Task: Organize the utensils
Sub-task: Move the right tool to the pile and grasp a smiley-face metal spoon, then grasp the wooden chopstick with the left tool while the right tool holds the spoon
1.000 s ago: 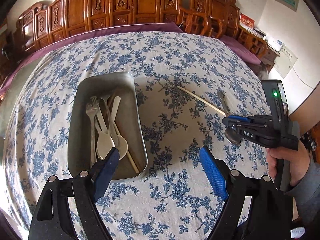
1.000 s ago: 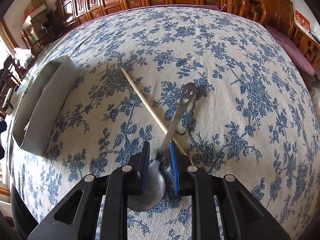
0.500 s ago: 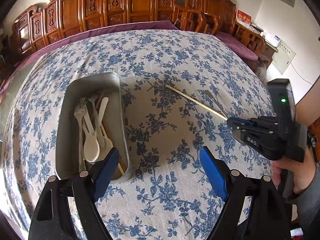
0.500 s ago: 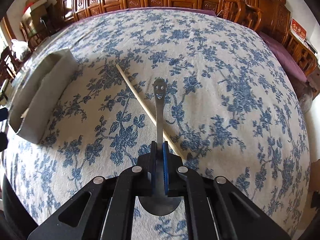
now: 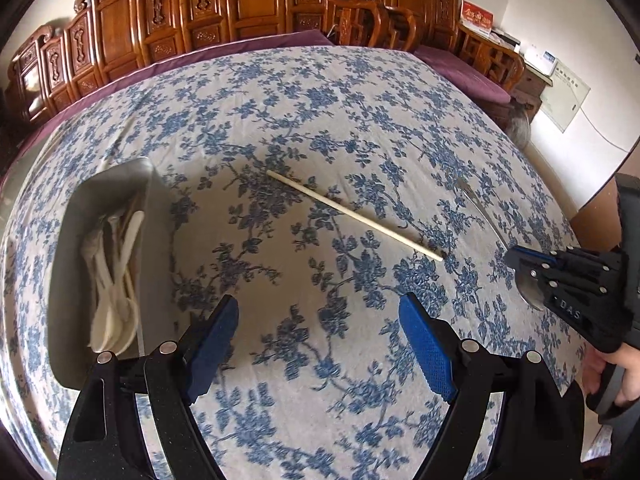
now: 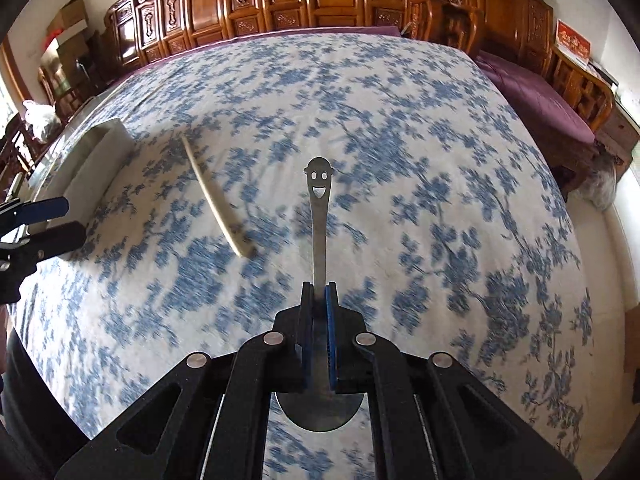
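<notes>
My right gripper (image 6: 320, 296) is shut on a steel spoon (image 6: 319, 216) with a smiling face cut into its handle end; the handle sticks forward and the bowl hangs under the jaws, off the cloth. In the left wrist view that right gripper (image 5: 516, 258) holds the spoon (image 5: 480, 210) at the right. A single wooden chopstick (image 5: 352, 214) lies slanted on the flowered cloth, also seen as the chopstick (image 6: 216, 210). My left gripper (image 5: 320, 320) hangs open and empty over the cloth, right of a metal tray (image 5: 152, 208) holding white spoons (image 5: 116, 280) and other utensils.
The round table (image 5: 320, 80) wears a blue-flowered cloth. Carved wooden chairs (image 5: 248, 4) ring its far side, with purple cushions (image 6: 536, 100). The tray (image 6: 100, 152) sits at the left in the right wrist view, beside my left gripper's fingers (image 6: 44, 208). A hand (image 5: 612, 372) holds the right tool.
The right gripper closed on the spoon and lifted it off the cloth, turning the handle straight ahead. The left gripper drifted right, away from the tray, staying open.
</notes>
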The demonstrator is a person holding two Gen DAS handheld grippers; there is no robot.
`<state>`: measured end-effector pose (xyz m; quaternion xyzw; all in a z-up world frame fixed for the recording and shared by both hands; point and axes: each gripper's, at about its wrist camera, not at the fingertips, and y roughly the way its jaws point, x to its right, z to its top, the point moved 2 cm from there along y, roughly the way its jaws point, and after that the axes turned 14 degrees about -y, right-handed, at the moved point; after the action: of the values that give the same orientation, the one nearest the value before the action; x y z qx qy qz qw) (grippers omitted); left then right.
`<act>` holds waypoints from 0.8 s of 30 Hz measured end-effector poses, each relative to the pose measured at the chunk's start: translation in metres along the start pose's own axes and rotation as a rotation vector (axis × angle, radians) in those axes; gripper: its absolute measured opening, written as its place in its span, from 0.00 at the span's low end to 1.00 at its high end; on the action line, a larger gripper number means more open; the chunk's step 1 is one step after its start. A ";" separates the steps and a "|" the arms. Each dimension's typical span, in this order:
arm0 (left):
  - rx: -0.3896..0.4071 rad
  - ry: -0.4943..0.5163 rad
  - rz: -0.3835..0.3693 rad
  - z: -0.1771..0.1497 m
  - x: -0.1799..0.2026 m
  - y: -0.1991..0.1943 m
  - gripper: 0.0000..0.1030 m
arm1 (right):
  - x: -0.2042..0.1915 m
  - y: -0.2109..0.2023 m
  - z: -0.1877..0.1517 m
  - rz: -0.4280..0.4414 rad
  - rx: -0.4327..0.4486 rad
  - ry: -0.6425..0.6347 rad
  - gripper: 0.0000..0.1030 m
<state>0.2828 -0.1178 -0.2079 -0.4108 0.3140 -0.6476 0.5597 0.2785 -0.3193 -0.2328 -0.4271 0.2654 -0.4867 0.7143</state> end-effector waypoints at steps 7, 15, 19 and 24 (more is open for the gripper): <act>-0.019 -0.024 0.011 0.010 0.025 0.031 0.77 | 0.026 0.005 -0.027 -0.017 -0.032 0.002 0.07; -0.025 -0.068 0.065 0.029 0.041 0.067 0.77 | 0.042 0.006 -0.037 0.002 -0.014 0.006 0.07; -0.028 -0.080 0.095 0.037 0.049 0.082 0.76 | 0.044 0.006 -0.038 0.014 0.000 0.009 0.07; -0.044 -0.066 0.132 0.041 0.059 0.097 0.71 | 0.044 0.006 -0.039 0.019 0.011 0.024 0.07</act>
<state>0.3622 -0.1906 -0.2619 -0.4226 0.3357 -0.5883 0.6023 0.2672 -0.3732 -0.2557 -0.4150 0.2752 -0.4864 0.7180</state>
